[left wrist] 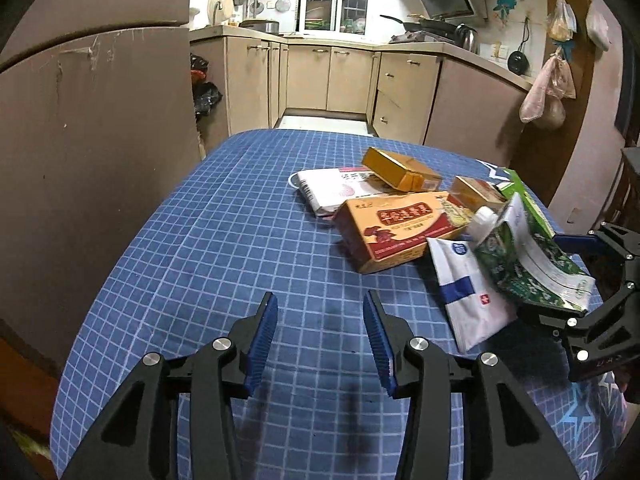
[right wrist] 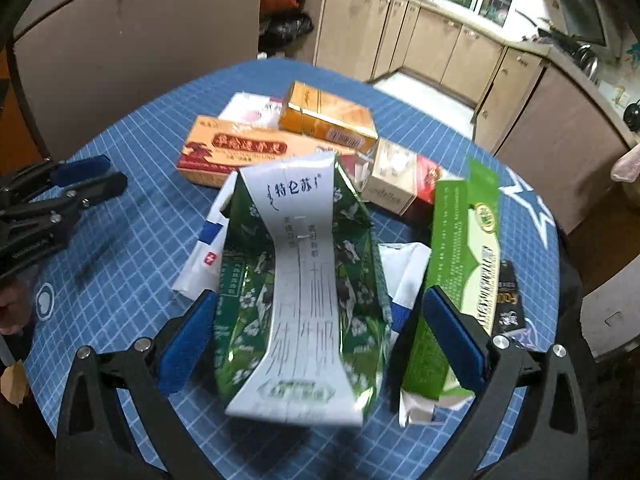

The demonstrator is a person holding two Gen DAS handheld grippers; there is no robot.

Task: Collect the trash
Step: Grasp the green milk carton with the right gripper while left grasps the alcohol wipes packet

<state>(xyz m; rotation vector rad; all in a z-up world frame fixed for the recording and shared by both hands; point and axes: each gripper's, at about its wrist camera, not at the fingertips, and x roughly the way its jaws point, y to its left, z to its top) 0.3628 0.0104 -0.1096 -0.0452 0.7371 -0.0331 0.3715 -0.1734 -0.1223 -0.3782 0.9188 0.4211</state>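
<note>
Left wrist view showed the left gripper (left wrist: 322,344) released, its blue-padded jaws apart over bare blue checked tablecloth (left wrist: 208,240) with nothing between them. The trash lay to the far right of it: a flattened green and white milk carton (left wrist: 532,268), a white paper packet with a blue band (left wrist: 468,296) partly beneath it, an orange and red cardboard medicine box (left wrist: 396,232), a gold cardboard box (left wrist: 400,170) resting on a white printed packet (left wrist: 336,190), and a smaller orange box (left wrist: 478,192), half hidden. The right gripper (left wrist: 576,276) entered at the right edge, largely cut off.

Right wrist view showed the right gripper (right wrist: 316,340) spread wide, the milk carton (right wrist: 304,280) lying between its jaws. The left pad (right wrist: 188,340) stood just beside the carton's edge; whether it touched could not be told. The right pad (right wrist: 456,344) stood clear of it, in front of a green cardboard box (right wrist: 460,264). A white and red box (right wrist: 400,180) sat beyond. A dark item (right wrist: 508,300) at the right was too obscured to identify. The carton's near end was blurred.
</note>
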